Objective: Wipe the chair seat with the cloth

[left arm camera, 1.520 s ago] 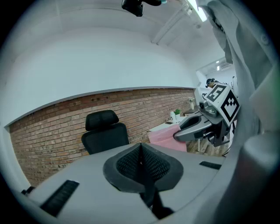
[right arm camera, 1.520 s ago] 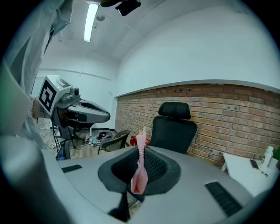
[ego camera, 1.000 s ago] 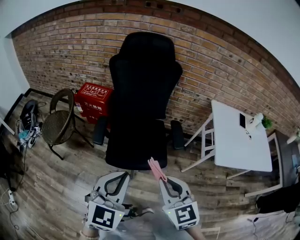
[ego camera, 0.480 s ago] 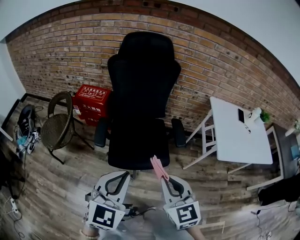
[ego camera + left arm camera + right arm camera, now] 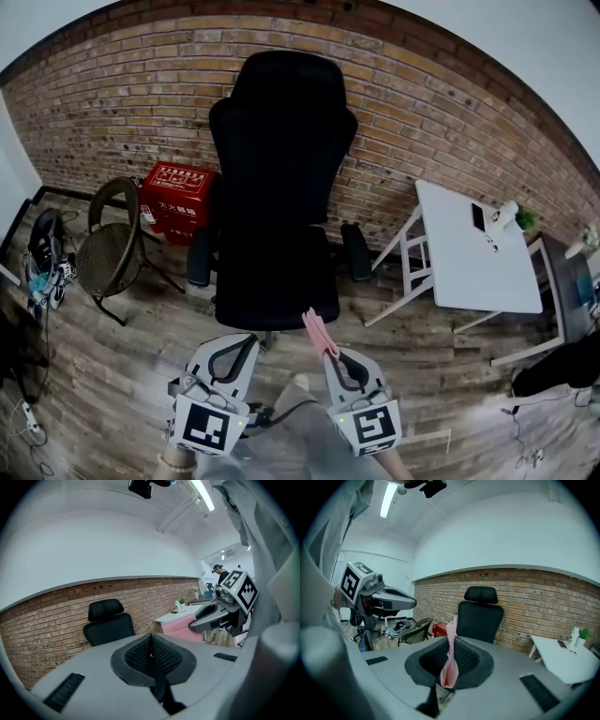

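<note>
A black high-backed office chair (image 5: 279, 178) stands against the brick wall, its seat (image 5: 272, 286) facing me. My right gripper (image 5: 330, 354) is shut on a pink cloth (image 5: 317, 334), which sticks up from the jaws just short of the seat's front edge. In the right gripper view the pink cloth (image 5: 450, 660) hangs pinched between the pads, with the chair (image 5: 479, 613) beyond. My left gripper (image 5: 242, 345) is held beside the right one, shut and empty, below the seat's front. In the left gripper view the chair (image 5: 108, 625) and the pink cloth (image 5: 180, 630) show ahead.
A white table (image 5: 473, 262) stands right of the chair, carrying a phone and small items. A red box (image 5: 176, 199) and a round wicker chair (image 5: 112, 246) sit to the left. Shoes and cables lie at far left on the wooden floor (image 5: 103, 375).
The view has shifted slightly toward the chair, which sits a little lower and larger. Both grippers hold the same pose with the cloth still pinched.
</note>
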{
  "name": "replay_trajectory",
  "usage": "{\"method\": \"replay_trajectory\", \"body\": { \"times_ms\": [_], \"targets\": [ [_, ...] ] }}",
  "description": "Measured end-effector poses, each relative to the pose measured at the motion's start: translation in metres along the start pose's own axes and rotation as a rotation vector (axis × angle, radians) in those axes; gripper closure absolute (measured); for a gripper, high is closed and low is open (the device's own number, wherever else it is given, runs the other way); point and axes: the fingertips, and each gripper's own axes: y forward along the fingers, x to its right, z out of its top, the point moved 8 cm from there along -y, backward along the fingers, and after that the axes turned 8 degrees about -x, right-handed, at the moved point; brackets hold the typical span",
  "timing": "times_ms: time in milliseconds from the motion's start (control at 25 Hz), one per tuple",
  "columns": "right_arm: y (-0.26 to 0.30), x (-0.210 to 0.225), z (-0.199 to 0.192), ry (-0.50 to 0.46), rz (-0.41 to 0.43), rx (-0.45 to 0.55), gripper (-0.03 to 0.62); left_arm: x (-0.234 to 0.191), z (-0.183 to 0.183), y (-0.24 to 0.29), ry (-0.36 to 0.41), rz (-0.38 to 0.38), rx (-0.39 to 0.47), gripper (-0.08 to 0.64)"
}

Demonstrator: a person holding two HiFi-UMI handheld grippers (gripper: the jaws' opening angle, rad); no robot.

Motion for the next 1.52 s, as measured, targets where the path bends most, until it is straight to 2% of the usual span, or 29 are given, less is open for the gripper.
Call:
{"method": "replay_trajectory", "body": {
  "times_ms": [360,600,840,1240,1520],
  "targets": [
    [0.038,0.024,0.004,-0.010,0.021,0.009,0.537,-0.019,-0.004,0.033,-0.009,0.023,-0.014,0.541],
    [0.087,0.067,0.012,-0.021,0.065,0.016,0.537,-0.037,0.006,0.081,-0.001,0.049,-0.039,0.541],
    [0.142,0.121,0.040,-0.052,0.111,0.036,0.537,-0.071,0.023,0.137,-0.017,0.096,-0.045,0.541],
    [0.239,0.209,0.062,-0.071,0.207,-0.004,0.537,-0.126,0.040,0.245,-0.061,0.154,-0.084,0.541],
    [0.292,0.248,0.066,-0.059,0.269,-0.047,0.537,-0.150,0.043,0.304,-0.078,0.183,-0.112,0.541]
  ]
}}
